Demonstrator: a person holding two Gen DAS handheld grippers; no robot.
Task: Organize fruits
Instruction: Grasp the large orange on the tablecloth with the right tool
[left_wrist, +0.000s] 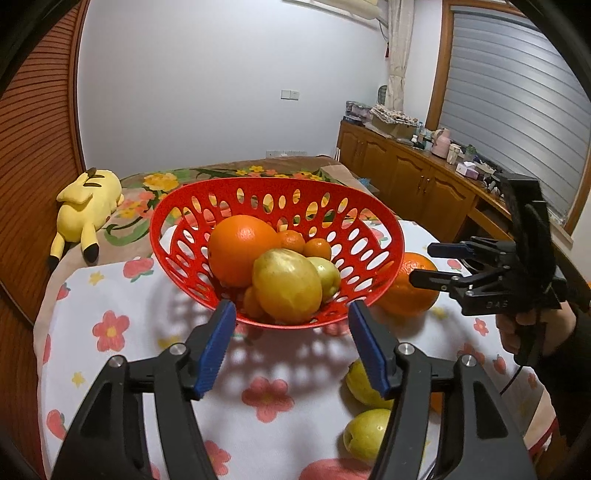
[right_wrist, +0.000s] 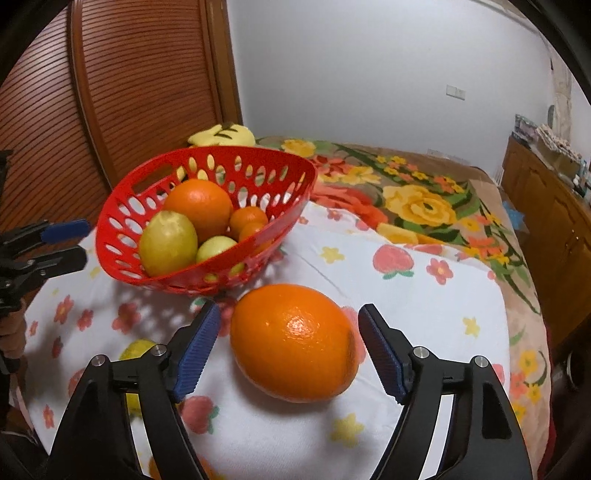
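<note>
A red perforated basket (left_wrist: 369, 229) stands on the flowered cloth, tipped a little. It holds a big orange (left_wrist: 240, 247), a large yellow fruit (left_wrist: 286, 288), a smaller green-yellow one (left_wrist: 327, 273) and small tangerines (left_wrist: 291, 240). My left gripper (left_wrist: 291, 306) is open, its blue pads just short of the basket's near rim. Right of the basket (right_wrist: 122, 206) a loose orange (right_wrist: 295, 339) lies on the cloth. My right gripper (right_wrist: 289, 308) is open around it, with a gap on each side. Two yellow-green fruits (left_wrist: 360, 380) lie near the left gripper's right finger.
A yellow plush toy (left_wrist: 86, 210) lies behind the basket by the slatted wooden wall. A floral blanket (right_wrist: 417, 206) covers the bed beyond the white cloth (left_wrist: 110, 295). A wooden cabinet (left_wrist: 406, 173) with clutter runs along the right. A person's hand (left_wrist: 532, 328) grips the right gripper.
</note>
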